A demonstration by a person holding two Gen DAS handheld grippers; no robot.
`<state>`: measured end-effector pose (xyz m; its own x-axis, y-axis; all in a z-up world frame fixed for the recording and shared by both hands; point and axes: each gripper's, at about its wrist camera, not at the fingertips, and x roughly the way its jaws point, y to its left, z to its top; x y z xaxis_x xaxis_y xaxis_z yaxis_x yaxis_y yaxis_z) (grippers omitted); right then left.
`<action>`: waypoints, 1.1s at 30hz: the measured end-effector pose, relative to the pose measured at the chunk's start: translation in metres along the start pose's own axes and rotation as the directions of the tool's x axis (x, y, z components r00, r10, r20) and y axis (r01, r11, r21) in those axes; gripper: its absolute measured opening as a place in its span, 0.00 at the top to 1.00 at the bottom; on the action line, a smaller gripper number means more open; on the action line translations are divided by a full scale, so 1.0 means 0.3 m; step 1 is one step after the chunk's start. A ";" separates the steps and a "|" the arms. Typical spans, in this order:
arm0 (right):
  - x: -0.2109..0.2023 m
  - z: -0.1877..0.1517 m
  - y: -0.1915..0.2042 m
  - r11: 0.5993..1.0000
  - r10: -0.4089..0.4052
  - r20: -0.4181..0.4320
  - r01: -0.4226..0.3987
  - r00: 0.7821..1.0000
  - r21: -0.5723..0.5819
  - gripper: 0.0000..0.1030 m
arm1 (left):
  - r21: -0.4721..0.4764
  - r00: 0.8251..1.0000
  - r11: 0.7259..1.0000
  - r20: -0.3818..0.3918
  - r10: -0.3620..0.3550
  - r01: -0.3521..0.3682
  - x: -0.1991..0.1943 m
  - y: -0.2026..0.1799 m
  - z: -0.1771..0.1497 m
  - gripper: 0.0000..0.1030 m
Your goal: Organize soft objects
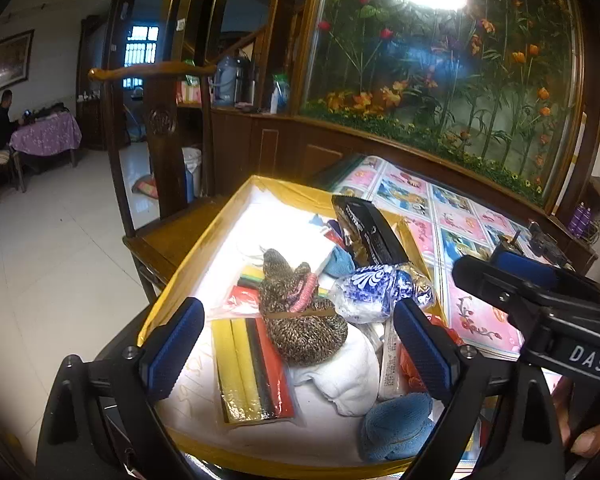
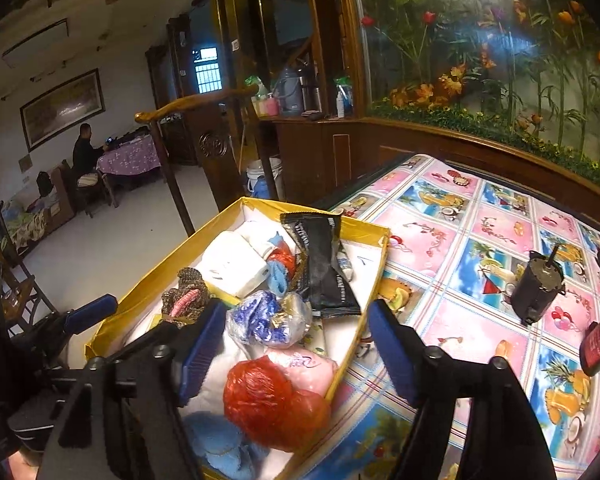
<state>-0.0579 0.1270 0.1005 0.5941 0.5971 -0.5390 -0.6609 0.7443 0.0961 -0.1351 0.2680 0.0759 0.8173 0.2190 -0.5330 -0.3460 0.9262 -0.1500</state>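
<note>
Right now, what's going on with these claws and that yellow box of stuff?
A person holds two hand-held claws over a yellow box crammed with soft things. Both the left claw and the right claw are open and grip nothing. A knitted brown bundle, a red plastic bag and a blue cloth lie inside.

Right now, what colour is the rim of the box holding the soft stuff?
Yellow rim on the box, white lining inside. Clearest in the right wrist view.

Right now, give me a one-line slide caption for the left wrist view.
Open left gripper above a yellow-rimmed box holding a brown knitted pouch, white cloth and foam strips.
</note>
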 end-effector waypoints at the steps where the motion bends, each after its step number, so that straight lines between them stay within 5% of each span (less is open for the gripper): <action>1: -0.011 -0.004 -0.008 1.000 -0.007 0.006 0.007 1.000 0.005 0.15 | 0.006 1.000 1.000 0.015 0.003 -0.003 -0.010 -0.003 -0.004 0.03; 13: -0.205 -0.185 -0.106 0.997 -0.079 0.132 0.080 0.988 -0.008 0.09 | 0.058 1.000 0.998 0.016 0.005 -0.006 -0.098 -0.046 -0.064 0.00; 22: -0.230 -0.236 -0.186 0.997 -0.060 0.131 0.054 0.990 0.048 0.08 | 0.088 0.999 0.996 -0.044 -0.025 0.028 -0.142 -0.110 -0.033 0.00; 28: -0.232 -0.240 -0.206 0.997 -0.038 0.125 0.028 0.991 0.079 0.08 | 0.139 0.996 0.989 0.083 0.033 -0.045 -0.210 -0.170 -0.024 0.00; 31: -0.231 -0.241 -0.210 0.996 -0.033 0.121 0.023 0.992 0.088 0.08 | 0.103 0.969 0.981 0.204 0.142 -0.166 -0.242 -0.177 -0.028 0.00; 33: -0.230 -0.242 -0.213 0.995 -0.022 0.119 0.011 0.993 0.094 0.08 | 0.067 0.959 0.976 0.210 0.190 -0.208 -0.237 -0.163 -0.035 0.00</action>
<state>-0.0901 0.0165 0.0708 0.6587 0.6118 -0.4379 -0.6082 0.7756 0.1689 -0.1812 0.2040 0.1125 0.8149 0.4502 -0.3651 -0.4766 0.8789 0.0199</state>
